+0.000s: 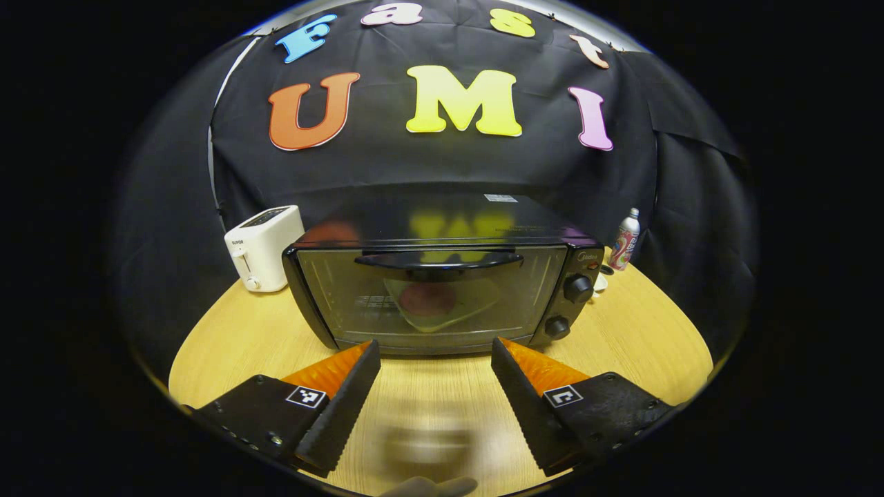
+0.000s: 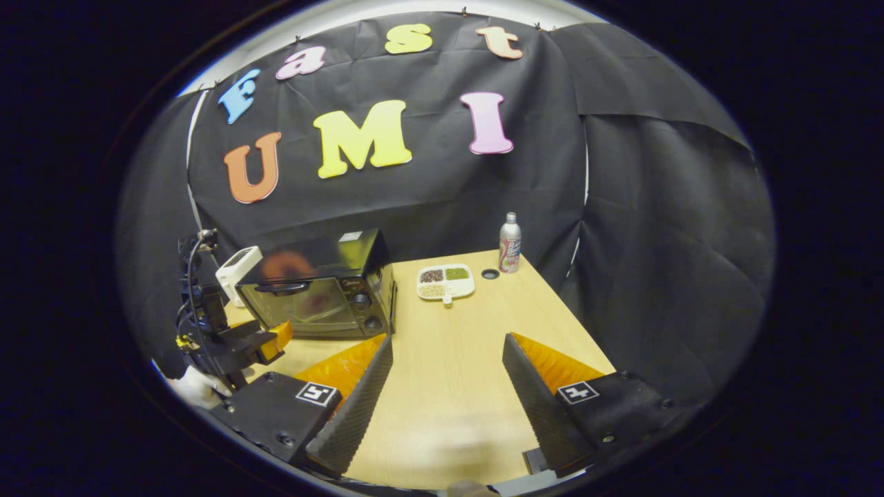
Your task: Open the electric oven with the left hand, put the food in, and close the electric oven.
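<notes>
Squarely before the shut oven (image 1: pixel 435 283), left tool (image 1: pixel 435 359) gapes, untouching

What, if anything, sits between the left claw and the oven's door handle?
Nothing visible does. In the left gripper view, the open left gripper faces the oven across bare table, and the door handle is unobstructed. The toaster and the bottle stand off to the sides.
</notes>
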`<state>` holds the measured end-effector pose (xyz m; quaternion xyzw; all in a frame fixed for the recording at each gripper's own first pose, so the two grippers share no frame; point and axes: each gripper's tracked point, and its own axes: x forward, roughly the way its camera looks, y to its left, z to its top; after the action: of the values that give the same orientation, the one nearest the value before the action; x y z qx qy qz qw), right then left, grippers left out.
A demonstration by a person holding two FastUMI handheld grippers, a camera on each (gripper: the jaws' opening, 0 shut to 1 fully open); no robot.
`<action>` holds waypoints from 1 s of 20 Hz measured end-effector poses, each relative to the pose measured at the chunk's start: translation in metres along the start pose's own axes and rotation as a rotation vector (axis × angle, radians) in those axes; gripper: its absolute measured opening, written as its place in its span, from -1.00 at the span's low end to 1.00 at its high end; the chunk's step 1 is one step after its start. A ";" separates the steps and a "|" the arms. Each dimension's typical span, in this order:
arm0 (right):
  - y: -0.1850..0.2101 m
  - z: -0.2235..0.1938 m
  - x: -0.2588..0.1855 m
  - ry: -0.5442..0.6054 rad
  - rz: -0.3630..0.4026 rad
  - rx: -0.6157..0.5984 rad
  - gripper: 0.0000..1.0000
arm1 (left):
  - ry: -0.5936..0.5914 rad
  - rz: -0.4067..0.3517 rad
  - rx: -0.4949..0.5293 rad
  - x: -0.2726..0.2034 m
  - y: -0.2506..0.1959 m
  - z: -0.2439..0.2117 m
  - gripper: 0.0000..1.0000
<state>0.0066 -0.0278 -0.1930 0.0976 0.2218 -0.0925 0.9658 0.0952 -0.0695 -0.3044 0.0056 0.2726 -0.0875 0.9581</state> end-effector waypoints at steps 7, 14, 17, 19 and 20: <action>0.014 -0.001 -0.008 -0.004 0.022 -0.014 1.00 | -0.017 -0.013 -0.002 -0.017 -0.004 0.004 0.96; 0.042 0.016 -0.018 -0.045 0.061 -0.042 0.92 | -0.072 -0.039 0.003 -0.054 -0.008 0.031 0.96; 0.056 0.034 -0.027 -0.091 0.073 -0.054 0.93 | -0.138 -0.073 -0.032 -0.083 -0.008 0.065 0.96; 0.063 0.048 -0.035 -0.127 0.075 -0.059 0.92 | -0.191 -0.077 -0.045 -0.109 -0.003 0.097 0.96; 0.067 0.059 -0.041 -0.152 0.084 -0.053 0.93 | -0.225 -0.078 -0.048 -0.122 0.001 0.110 0.96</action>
<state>0.0092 0.0288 -0.1129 0.0738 0.1459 -0.0530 0.9851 0.0509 -0.0550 -0.1466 -0.0379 0.1653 -0.1181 0.9784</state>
